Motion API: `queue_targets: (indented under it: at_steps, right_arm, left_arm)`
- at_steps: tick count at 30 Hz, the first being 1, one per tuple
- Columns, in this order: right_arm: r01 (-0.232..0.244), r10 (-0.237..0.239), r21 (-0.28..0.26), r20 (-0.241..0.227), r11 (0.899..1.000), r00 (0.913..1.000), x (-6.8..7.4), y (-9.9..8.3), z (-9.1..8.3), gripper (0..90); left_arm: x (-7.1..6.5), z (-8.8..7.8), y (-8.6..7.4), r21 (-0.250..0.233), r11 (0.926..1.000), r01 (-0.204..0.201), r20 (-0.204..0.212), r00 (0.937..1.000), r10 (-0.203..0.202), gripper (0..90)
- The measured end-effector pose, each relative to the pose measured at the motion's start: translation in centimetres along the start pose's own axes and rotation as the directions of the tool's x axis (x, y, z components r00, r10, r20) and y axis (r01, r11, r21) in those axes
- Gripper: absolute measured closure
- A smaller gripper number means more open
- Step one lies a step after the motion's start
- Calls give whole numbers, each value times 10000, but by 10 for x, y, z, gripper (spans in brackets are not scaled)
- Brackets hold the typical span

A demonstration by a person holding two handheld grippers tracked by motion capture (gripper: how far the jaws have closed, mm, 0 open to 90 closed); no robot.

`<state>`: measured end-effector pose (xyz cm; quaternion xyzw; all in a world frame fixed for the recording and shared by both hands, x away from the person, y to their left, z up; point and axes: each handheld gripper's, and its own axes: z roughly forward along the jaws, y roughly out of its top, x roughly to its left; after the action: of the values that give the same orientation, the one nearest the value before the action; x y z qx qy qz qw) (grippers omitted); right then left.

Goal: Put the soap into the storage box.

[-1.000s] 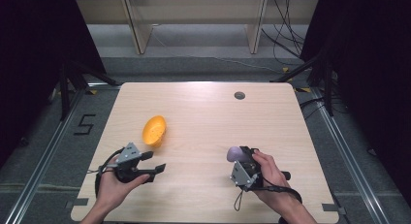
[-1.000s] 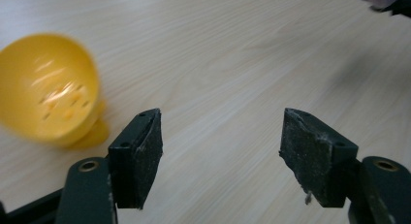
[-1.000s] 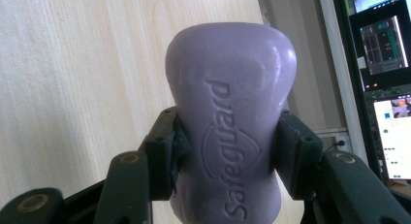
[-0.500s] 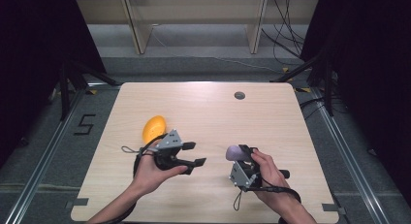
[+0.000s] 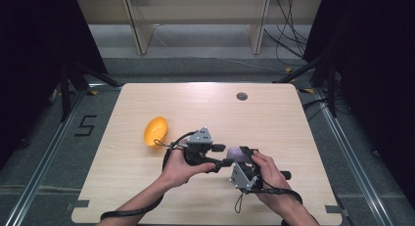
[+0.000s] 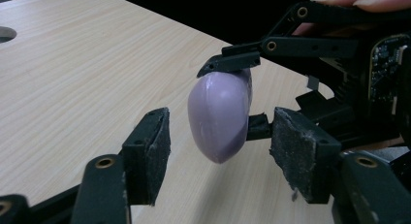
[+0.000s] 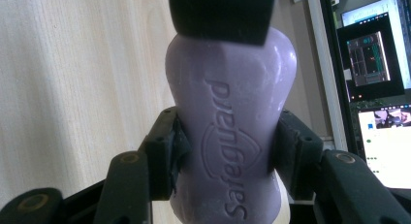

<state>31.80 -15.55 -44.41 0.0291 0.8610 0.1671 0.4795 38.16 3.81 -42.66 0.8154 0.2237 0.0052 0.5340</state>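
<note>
Right gripper view: right tongs [image 7: 225, 151] and a black pad hide purple soap's [image 7: 232, 136] ends.

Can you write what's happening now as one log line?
right claw: shut on purple soap | left claw: open, closing around soap | orange soap: on table

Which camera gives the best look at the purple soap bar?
The right gripper view: the purple soap bar sits close up between that gripper's jaws, embossed lettering legible. The left gripper view shows its narrow edge. The high view shows a small purple spot.
</note>
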Motion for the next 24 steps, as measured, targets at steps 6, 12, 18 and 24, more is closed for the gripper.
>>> queue_targets:
  at_steps: [6,12,18,24]
  right_arm:
    - [-6,6,-54,-27,10000,10000,0,1,1,502]
    - [-72,72,-13,-42,10000,10000,1,2,1,502]
    - [-60,60,-34,-29,10000,10000,1,1,1,502]
    - [-328,328,-37,-120,9995,9994,3,2,0,502]
  left_arm:
    - [-1,6,3,60,9999,138,65,9999,-138,423]
    - [-1,11,6,242,9997,18,159,9999,-22,453]
    - [-1,15,4,121,9997,198,8,9998,-198,477]
    - [1,16,4,399,9990,221,145,9996,-227,485]
